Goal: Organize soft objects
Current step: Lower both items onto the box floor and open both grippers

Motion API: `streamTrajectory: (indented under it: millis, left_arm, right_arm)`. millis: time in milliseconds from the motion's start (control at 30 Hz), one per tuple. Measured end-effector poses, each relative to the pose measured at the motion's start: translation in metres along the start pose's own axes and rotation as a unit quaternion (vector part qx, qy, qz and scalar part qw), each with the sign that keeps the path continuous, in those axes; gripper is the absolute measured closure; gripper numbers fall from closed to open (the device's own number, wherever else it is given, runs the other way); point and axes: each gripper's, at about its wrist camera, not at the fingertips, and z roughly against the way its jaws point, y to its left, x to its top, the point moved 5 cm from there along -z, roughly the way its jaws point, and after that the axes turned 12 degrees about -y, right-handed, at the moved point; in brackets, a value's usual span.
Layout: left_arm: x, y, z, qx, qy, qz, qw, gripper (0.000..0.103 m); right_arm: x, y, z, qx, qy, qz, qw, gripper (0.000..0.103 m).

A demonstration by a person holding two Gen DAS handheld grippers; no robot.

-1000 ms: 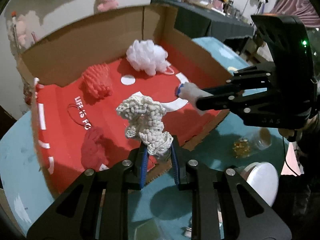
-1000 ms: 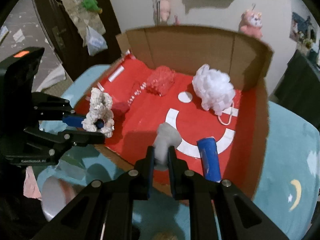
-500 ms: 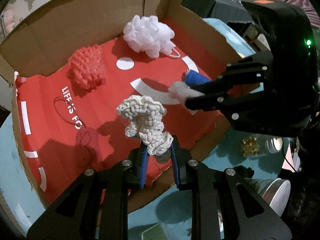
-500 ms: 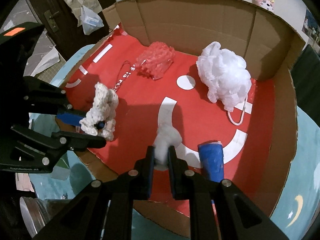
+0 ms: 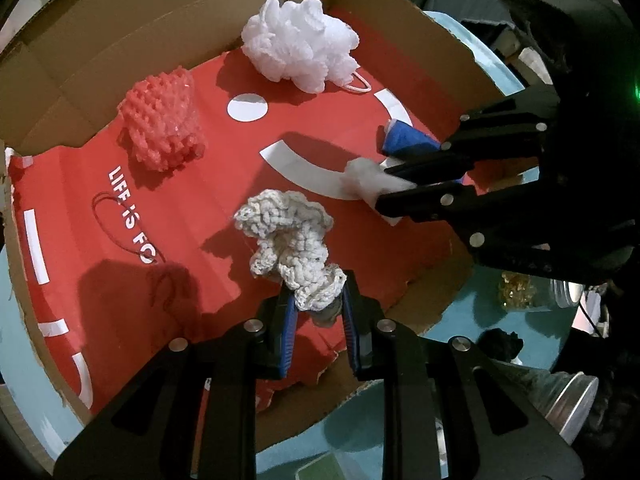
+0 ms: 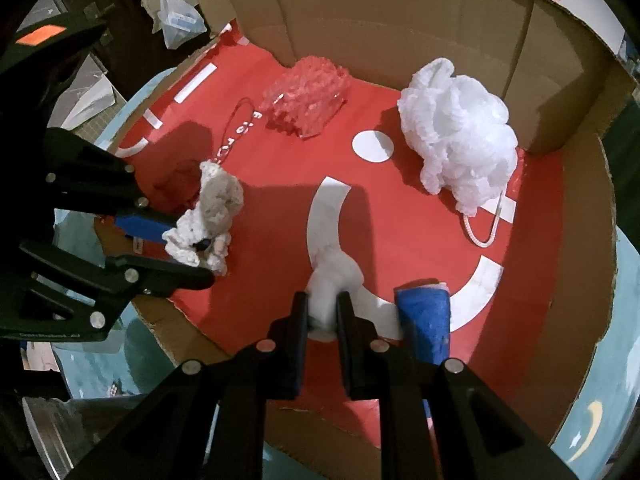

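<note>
My left gripper [image 5: 318, 306] is shut on a cream crocheted piece [image 5: 290, 242], held over the near left part of the red-lined cardboard box [image 5: 100, 64]. The same piece [image 6: 212, 216] shows at the left of the right wrist view. My right gripper [image 6: 323, 312] is shut on a small white soft lump [image 6: 334, 280], low over the box floor beside a blue roll [image 6: 426, 320]. In the left wrist view that lump [image 5: 362, 178] sticks out of the right gripper's fingers. A white mesh pouf [image 6: 456, 132] and a pink knitted piece [image 6: 306, 96] lie at the back of the box.
The box sits on a light blue table [image 5: 456, 320]. A jar with yellow contents [image 5: 516, 292] and a metal lid [image 5: 576, 404] stand right of the box. A red cord loop [image 5: 120, 224] lies on the box floor at the left. Cardboard walls close the back and right.
Both grippers have come down and forward over the box with their loads still held. The box floor now fills both views, and the white lump is near the blue roll.
</note>
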Motion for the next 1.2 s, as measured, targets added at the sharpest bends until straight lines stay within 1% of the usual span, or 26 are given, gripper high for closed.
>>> streamTrajectory:
  millis: [233,367,800,1100,1133,1200]
  left_arm:
    - [0.000,0.003,0.001,-0.002,-0.003,-0.002,1.0000,0.083]
    - [0.000,0.003,0.002,-0.004,-0.006,0.003,1.0000,0.083]
    - [0.003,-0.001,-0.002,-0.006,-0.007,0.000,1.0000,0.082]
    - [0.004,0.001,-0.002,-0.010,-0.005,0.007,0.9999,0.080]
    - [0.004,0.001,-0.002,-0.010,-0.005,0.008,0.9999,0.076]
    - [0.005,0.000,-0.002,-0.011,-0.008,0.007,0.9999,0.055]
  right_arm:
    - [0.002,-0.001,-0.009,0.004,0.007,-0.005,1.000,0.086]
    - [0.002,-0.002,-0.012,0.004,0.009,-0.003,1.000,0.084]
    - [0.003,0.000,-0.013,0.002,0.010,0.002,1.000,0.083]
    - [0.001,0.001,-0.012,0.001,0.011,0.008,1.000,0.072]
    - [0.001,0.001,-0.011,0.000,0.011,0.007,1.000,0.071]
    - [0.001,0.000,-0.009,0.001,0.009,0.007,1.000,0.068]
